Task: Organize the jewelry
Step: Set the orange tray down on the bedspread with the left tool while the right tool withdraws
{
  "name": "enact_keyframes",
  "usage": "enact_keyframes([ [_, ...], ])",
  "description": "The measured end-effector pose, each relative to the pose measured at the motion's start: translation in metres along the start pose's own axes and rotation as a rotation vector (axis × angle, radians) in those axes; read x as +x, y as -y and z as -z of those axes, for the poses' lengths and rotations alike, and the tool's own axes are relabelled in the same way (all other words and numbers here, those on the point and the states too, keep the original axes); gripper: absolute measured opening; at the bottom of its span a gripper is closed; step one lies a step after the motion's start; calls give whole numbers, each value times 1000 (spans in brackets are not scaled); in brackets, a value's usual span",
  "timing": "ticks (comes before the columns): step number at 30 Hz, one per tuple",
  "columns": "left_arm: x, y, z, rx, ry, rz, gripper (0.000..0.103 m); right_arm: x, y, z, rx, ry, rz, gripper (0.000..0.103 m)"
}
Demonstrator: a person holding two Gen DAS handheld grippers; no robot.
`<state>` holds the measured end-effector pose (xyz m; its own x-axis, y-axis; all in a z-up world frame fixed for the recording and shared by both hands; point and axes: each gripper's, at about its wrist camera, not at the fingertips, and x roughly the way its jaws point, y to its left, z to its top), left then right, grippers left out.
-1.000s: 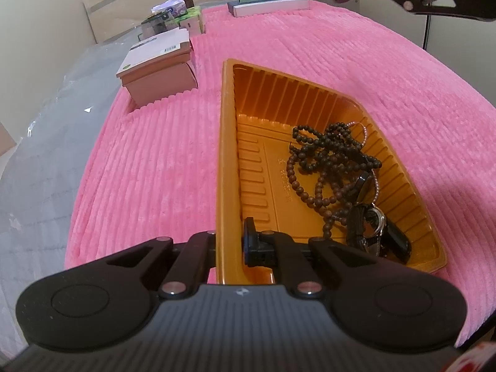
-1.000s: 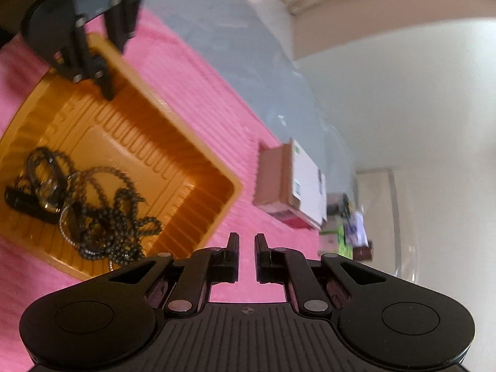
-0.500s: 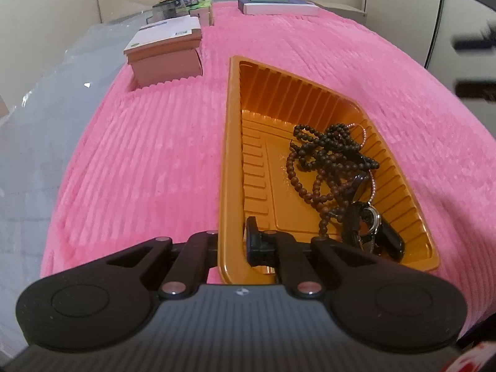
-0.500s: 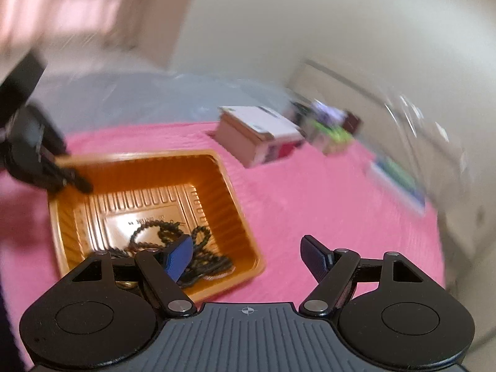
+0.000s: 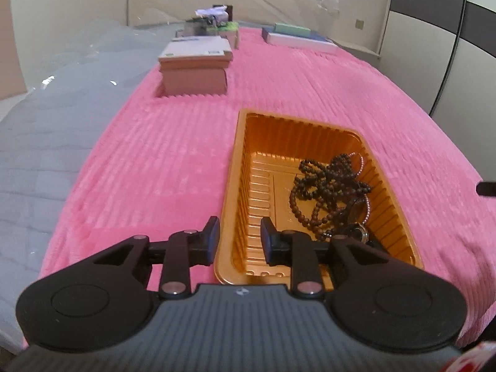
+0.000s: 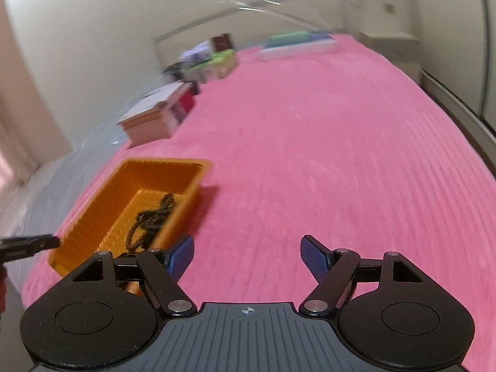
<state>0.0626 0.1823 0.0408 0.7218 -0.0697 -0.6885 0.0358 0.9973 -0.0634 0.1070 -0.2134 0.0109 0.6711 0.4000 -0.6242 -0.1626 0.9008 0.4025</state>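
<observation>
An orange plastic tray (image 5: 238, 167) lies on a pink ribbed blanket (image 5: 161, 155). In it are tangled dark bead strands (image 5: 325, 186), a thin pink bead strand (image 5: 368, 207) and a dark watch (image 5: 356, 231). My left gripper (image 5: 240, 237) straddles the tray's near left wall. Its jaws are opening and the pads stand clear of the wall. My right gripper (image 6: 248, 257) is open over bare blanket, right of the tray (image 6: 164, 162), with nothing between its fingers. The beads (image 6: 152, 217) show blurred in that view.
A cardboard box (image 5: 193, 68) stands beyond the tray. Small boxes (image 5: 214, 23) and flat stacked boxes (image 5: 294, 35) sit at the blanket's far end. A grey plastic-covered mattress (image 5: 62, 108) lies to the left. A wardrobe (image 5: 434, 46) stands on the right.
My left jaws were shut on the tray's wall and have parted. My right gripper rolled upright, opened wide, and swung away to the tray's right side.
</observation>
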Motion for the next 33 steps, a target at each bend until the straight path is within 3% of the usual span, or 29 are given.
enact_keyframes([
  [10, -18, 19, 10, 15, 44, -6, 28, -12, 26, 25, 211, -62, -8, 75],
  [16, -23, 55, 22, 53, 38, -12, 44, -21, 17, 42, 173, -89, 21, 75],
  [17, -23, 61, 24, 57, 34, -11, 54, -18, 12, 43, 161, -87, 25, 75],
  [18, -23, 69, 27, 60, 34, -5, 72, -19, 8, 45, 146, -86, 26, 75],
  [20, -23, 83, 33, 66, 36, 6, 92, -16, 1, 50, 113, -88, 31, 75],
  [24, -18, 104, 41, 52, -6, 41, 102, -21, -12, 59, 47, -85, 51, 75],
  [33, -10, 141, 65, 57, -79, 71, 103, -26, -16, 83, -12, -120, 103, 75],
])
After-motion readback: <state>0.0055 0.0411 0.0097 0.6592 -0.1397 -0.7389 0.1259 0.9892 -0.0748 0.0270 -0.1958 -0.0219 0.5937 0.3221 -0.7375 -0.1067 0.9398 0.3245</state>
